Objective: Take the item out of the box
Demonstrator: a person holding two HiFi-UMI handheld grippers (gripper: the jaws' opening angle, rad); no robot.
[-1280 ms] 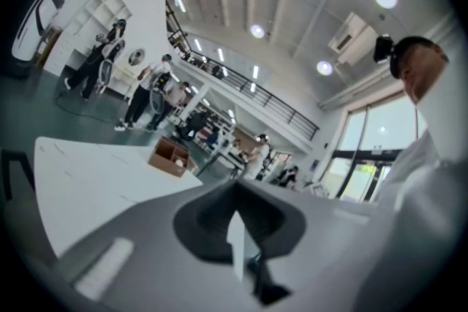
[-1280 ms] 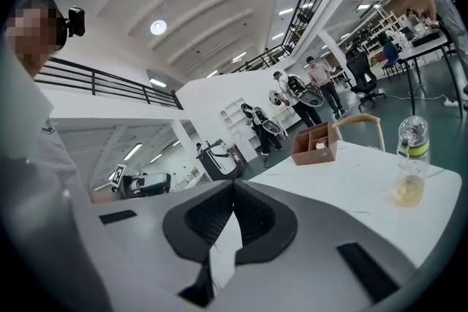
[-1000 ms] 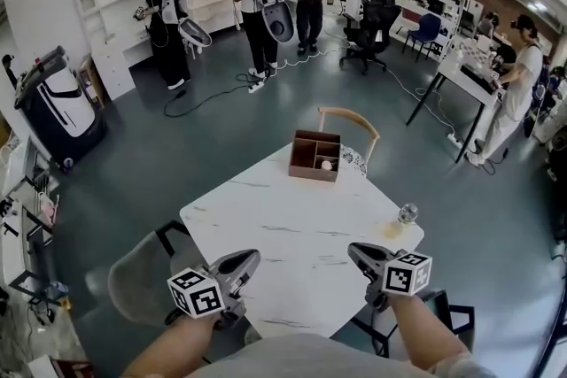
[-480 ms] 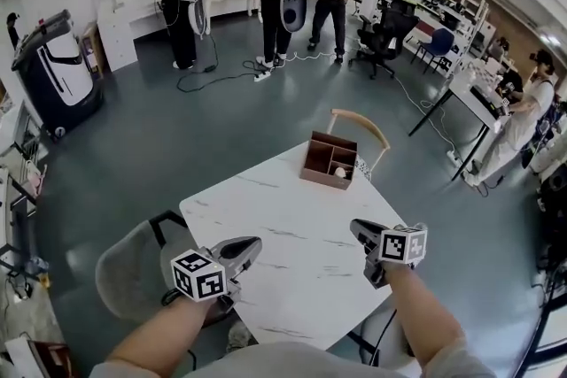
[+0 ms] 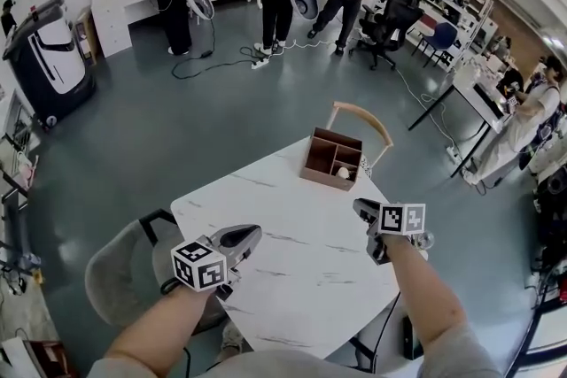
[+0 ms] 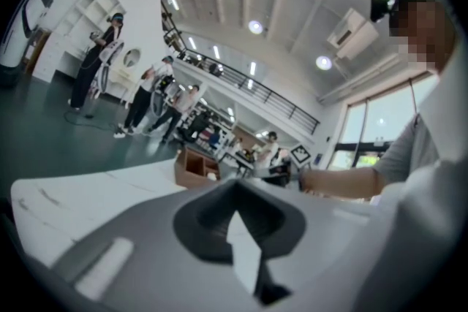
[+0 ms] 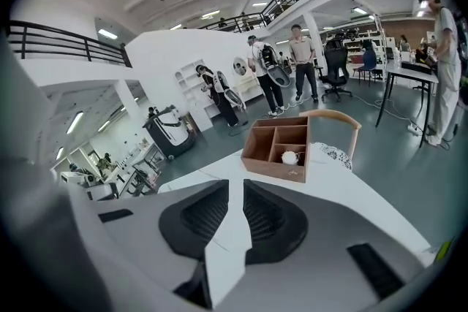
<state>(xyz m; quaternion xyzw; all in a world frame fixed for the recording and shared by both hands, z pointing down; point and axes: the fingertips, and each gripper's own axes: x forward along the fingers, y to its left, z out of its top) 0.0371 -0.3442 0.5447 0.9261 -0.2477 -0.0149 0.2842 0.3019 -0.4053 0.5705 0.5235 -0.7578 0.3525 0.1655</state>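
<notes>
A brown wooden box (image 5: pixel 335 158) with compartments stands at the far edge of the white marble table (image 5: pixel 292 266). A small white item (image 5: pixel 343 173) lies in its near right compartment. The right gripper view shows the box (image 7: pixel 281 150) and the item (image 7: pixel 291 156) ahead of the jaws. My right gripper (image 5: pixel 359 206) hovers over the table's right side, short of the box. Its jaws are opening, a narrow slit shows between them, and nothing is in it. My left gripper (image 5: pixel 252 232) hangs over the table's near left with its tips together and empty. The box (image 6: pixel 196 166) looks small and far off in the left gripper view.
A wooden chair (image 5: pixel 359 115) stands just behind the box. A grey chair (image 5: pixel 115 274) sits at the table's near left corner. Several people stand on the grey floor at the back, with cables around them. Desks and office chairs line the right side.
My right gripper has moved forward toward the box and now covers the small glass object at the table's right edge. The left gripper has hardly moved. The head view has tilted.
</notes>
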